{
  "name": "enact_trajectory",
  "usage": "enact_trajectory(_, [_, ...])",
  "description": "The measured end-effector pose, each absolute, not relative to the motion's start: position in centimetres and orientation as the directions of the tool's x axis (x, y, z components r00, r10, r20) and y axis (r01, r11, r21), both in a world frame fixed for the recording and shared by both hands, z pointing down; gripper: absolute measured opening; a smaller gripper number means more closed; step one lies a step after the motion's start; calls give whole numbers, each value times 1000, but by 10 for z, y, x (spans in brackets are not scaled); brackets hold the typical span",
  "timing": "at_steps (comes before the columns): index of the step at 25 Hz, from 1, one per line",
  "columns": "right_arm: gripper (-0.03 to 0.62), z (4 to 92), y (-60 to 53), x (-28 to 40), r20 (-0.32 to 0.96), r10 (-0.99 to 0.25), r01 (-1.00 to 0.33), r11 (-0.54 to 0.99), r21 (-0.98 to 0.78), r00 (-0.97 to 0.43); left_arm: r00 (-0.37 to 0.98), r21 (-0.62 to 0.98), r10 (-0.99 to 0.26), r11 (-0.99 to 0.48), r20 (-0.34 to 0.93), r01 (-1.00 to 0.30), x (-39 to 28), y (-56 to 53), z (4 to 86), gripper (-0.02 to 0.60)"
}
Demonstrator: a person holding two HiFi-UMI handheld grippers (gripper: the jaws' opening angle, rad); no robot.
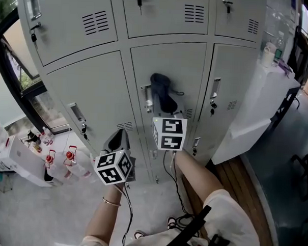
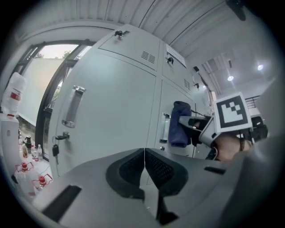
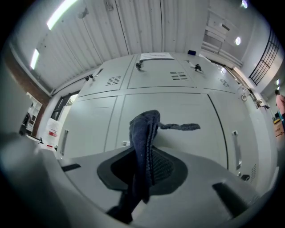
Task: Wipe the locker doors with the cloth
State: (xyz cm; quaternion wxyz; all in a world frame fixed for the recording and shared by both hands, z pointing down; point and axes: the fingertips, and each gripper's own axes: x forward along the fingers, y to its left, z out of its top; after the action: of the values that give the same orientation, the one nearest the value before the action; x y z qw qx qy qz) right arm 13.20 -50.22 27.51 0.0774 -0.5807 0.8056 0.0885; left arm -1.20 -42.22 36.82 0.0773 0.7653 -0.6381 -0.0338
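**Cloth up at middle door**

Dark cloth [image 1: 162,92] is clamped in the right gripper [image 1: 164,106] and bunched ahead of the jaws, likely so fabric meets the locker door [image 1: 172,62] by its handle [image 1: 147,98]. Left gripper [image 2: 144,167] is held low, jaws together, empty.

Six pale grey metal locker doors [image 1: 89,86], one dark blue crumpled cloth [image 1: 163,95], two grey two-jaw grippers [image 2: 144,153] [image 3: 144,164], two red-clasped clear bottles [image 1: 71,158].
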Motion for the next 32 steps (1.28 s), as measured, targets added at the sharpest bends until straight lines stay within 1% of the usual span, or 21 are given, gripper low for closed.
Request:
enact_trajectory(4, [60,275,-480,64,-236,-899,-928,367,55,-369,142,149,-989,-134,47,-980,-65,-396,367,9])
enact_trajectory(9, [60,284,-455,-21,-229,-868,-897,438,62,-440,60,156,-997,-51,56,-986,-147,-367,371,9])
enact_trajectory(14, [60,306,-433,-91,-203,-838,-861,504,68,-506,-15,175,-997,29,79,-984,-213,-336,390,9])
enact_trajectory(17, [60,322,-424,-125,-193,-828,-849,524,66,-526,-31,176,-995,47,94,-983,-243,-324,402,9])
enact_trajectory(23, [58,360,-426,-159,-165,-833,-848,526,56,-528,-27,184,-992,50,127,-982,-276,-318,433,9])
enact_trajectory(29, [58,394,-444,-165,-146,-844,-855,516,49,-517,-12,212,-988,44,154,-976,-284,-325,467,9])
enact_trajectory(32, [58,401,-452,-166,-170,-840,-855,516,46,-516,-13,223,-986,50,163,-974,-283,-331,479,9])
